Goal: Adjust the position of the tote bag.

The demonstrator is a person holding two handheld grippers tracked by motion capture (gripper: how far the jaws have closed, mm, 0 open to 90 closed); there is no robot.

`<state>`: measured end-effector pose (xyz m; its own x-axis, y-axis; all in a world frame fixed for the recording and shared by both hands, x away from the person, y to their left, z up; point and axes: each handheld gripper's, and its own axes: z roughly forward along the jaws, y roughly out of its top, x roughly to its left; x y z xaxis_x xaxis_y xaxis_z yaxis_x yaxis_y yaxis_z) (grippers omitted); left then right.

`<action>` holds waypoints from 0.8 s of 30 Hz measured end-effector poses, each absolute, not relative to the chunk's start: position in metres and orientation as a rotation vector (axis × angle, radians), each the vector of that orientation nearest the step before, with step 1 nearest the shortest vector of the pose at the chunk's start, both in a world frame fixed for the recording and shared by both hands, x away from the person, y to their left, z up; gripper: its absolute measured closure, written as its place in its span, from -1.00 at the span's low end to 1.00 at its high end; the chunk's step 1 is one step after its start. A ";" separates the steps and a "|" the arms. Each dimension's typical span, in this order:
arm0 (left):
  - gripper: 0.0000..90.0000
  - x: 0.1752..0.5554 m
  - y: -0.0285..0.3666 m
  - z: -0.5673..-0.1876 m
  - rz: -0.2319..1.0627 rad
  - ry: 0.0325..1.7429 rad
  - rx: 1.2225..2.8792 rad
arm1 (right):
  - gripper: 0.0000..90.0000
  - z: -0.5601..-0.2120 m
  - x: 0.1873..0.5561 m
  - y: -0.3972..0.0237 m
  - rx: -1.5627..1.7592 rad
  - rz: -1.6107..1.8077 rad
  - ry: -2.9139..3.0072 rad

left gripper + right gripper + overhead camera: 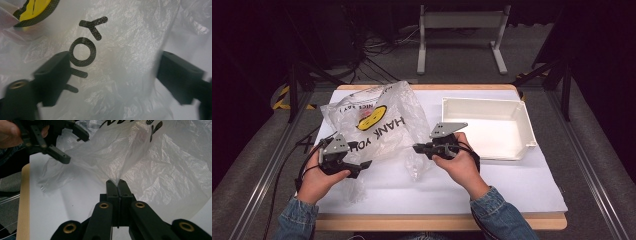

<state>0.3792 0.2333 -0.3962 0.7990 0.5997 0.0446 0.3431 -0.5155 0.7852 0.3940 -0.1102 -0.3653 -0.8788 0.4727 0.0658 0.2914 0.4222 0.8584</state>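
The crinkled clear plastic bag with a yellow smiley print (377, 125) lies mid-frame; right gripper (118, 182) pinches its film tight, left gripper (112, 72) gapes around it, not yet gripping.

Both tongs, left (362, 165) and right (418, 148), at the clear plastic bag (377, 125) beside a white tray (517, 107).

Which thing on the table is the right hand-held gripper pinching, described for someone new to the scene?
On the white table, left of the empty white bin, lies a crumpled clear plastic bag. It alone is soft and see-through, printed with a yellow smiley face and black letters; the right hand-held gripper pinches a fold of it.
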 end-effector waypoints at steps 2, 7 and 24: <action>0.00 0.379 0.239 -0.396 0.382 0.689 2.156 | 1.00 -0.365 0.393 -0.110 0.665 1.448 2.494; 0.91 0.374 0.243 -0.387 0.358 0.627 2.139 | 1.00 -0.363 0.389 -0.108 0.650 1.447 2.516; 1.00 0.346 0.249 -0.346 0.226 0.408 2.010 | 1.00 -0.338 0.371 -0.123 0.610 1.516 2.487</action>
